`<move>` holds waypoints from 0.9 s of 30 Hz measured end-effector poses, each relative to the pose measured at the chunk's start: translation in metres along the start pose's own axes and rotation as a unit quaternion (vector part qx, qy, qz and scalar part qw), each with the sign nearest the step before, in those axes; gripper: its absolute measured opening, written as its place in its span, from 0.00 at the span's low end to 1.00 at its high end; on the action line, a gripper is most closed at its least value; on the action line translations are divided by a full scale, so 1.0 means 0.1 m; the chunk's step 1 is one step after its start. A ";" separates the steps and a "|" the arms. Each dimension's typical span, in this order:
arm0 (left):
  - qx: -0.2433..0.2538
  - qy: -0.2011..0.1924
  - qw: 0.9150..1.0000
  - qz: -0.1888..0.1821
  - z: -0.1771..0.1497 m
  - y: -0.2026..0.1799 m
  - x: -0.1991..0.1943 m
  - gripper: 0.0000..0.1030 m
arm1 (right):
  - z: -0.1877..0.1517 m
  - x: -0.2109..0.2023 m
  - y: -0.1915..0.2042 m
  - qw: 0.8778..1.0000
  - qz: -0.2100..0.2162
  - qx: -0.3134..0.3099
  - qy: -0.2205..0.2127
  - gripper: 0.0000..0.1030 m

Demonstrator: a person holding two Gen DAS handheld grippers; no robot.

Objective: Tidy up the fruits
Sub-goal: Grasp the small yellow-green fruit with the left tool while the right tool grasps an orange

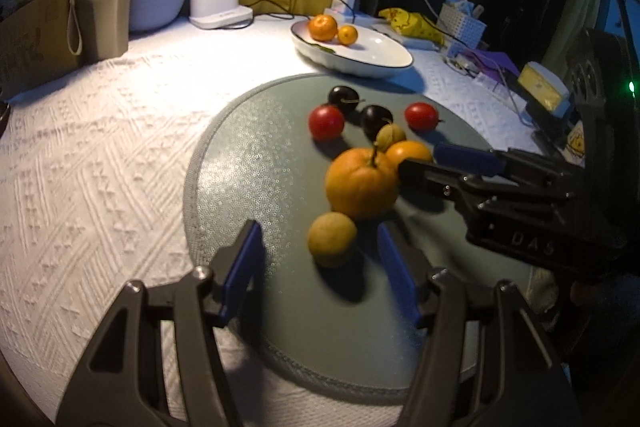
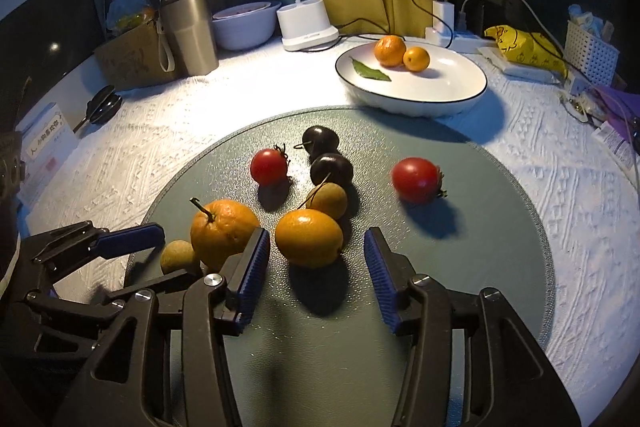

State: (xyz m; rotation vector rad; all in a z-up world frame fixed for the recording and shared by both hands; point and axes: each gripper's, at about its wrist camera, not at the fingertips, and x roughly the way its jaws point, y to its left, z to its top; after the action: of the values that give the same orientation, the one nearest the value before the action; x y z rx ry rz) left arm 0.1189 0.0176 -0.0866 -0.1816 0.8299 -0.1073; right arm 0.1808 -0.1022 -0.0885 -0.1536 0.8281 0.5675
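On a round grey-green mat (image 1: 240, 187) lie a big stemmed orange (image 1: 362, 183), a small orange (image 2: 308, 237), two tan longans, two red tomatoes (image 2: 269, 166) (image 2: 416, 179) and two dark plums (image 2: 320, 141). My left gripper (image 1: 320, 271) is open, its blue pads on either side of the near longan (image 1: 332, 239) without touching it. My right gripper (image 2: 316, 271) is open too, and the small orange sits just ahead between its pads with a gap on the right side. A white plate (image 2: 448, 87) behind the mat holds two oranges (image 2: 390, 51) and a leaf.
A steel tumbler (image 2: 188, 31), a white bowl (image 2: 246, 25) and a lamp base (image 2: 306, 25) stand at the back left. Charger cables, a yellow bag (image 2: 524, 49) and a white basket (image 2: 592, 51) crowd the back right. White textured cloth (image 1: 100, 167) covers the table.
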 end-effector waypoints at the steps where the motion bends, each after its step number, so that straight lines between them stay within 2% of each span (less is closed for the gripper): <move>1: 0.001 -0.001 1.000 0.003 0.00 0.00 0.00 0.60 | 0.00 0.00 0.00 1.000 0.001 0.001 0.001 0.50; 10: 0.010 -0.004 1.000 0.016 0.01 -0.02 0.02 0.59 | 0.02 0.08 -0.01 1.000 0.009 -0.002 0.021 0.50; 11: 0.011 -0.004 1.000 0.017 0.01 -0.02 0.02 0.57 | 0.02 0.09 -0.02 1.000 0.009 -0.001 0.023 0.50; 14: 0.013 -0.004 1.000 0.022 0.01 -0.02 0.03 0.39 | 0.03 0.11 -0.02 1.000 0.010 0.000 0.028 0.50; 19: 0.012 -0.002 1.000 0.018 0.00 -0.02 0.02 0.26 | 0.03 0.15 -0.01 0.999 0.009 -0.006 0.037 0.50; 23: 0.013 0.000 1.000 0.012 0.00 -0.02 0.01 0.25 | 0.04 0.16 -0.01 0.999 0.011 -0.010 0.038 0.49; 27: 0.013 -0.002 1.000 0.009 0.00 -0.03 -0.01 0.25 | 0.04 0.16 0.01 0.999 0.017 -0.015 0.038 0.39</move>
State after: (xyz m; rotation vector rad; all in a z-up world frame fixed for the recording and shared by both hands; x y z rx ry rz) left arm 0.1184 0.0150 -0.0856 -0.1504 0.8254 -0.1008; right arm 0.1918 -0.0936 -0.0975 -0.1895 0.8972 0.6088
